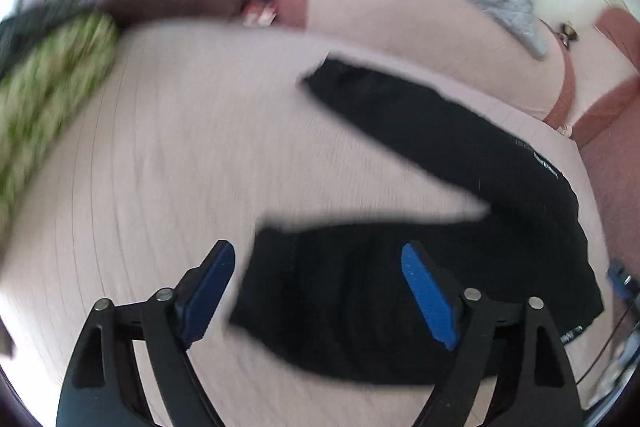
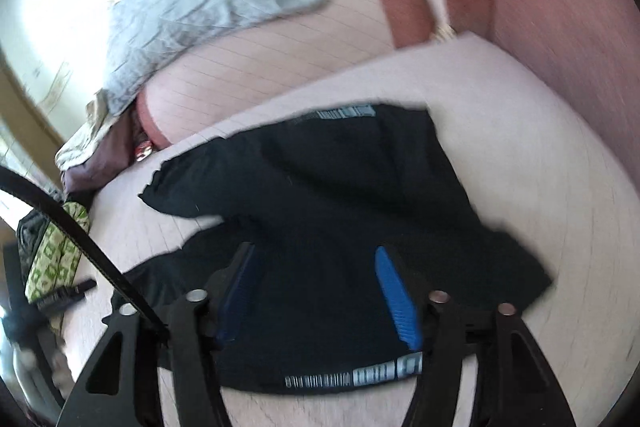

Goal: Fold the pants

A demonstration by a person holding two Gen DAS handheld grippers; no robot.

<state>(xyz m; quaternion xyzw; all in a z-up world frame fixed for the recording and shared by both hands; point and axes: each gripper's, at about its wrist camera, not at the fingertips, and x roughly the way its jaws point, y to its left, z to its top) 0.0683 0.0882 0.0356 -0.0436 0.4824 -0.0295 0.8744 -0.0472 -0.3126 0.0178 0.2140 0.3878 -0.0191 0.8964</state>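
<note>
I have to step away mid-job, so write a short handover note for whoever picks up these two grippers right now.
Left gripper: open, holding nothing, over the end of the nearer leg of the black pants.
Right gripper: open, holding nothing, over the waistband end.
The pants lie on the pale pink bed sheet, legs spread apart in a V, some creases. A grey blanket lies further back; a green patterned bag lies at the sheet's edge.
Done: pants laid out.
Left: every fold; likely first bring one leg over the other.
</note>
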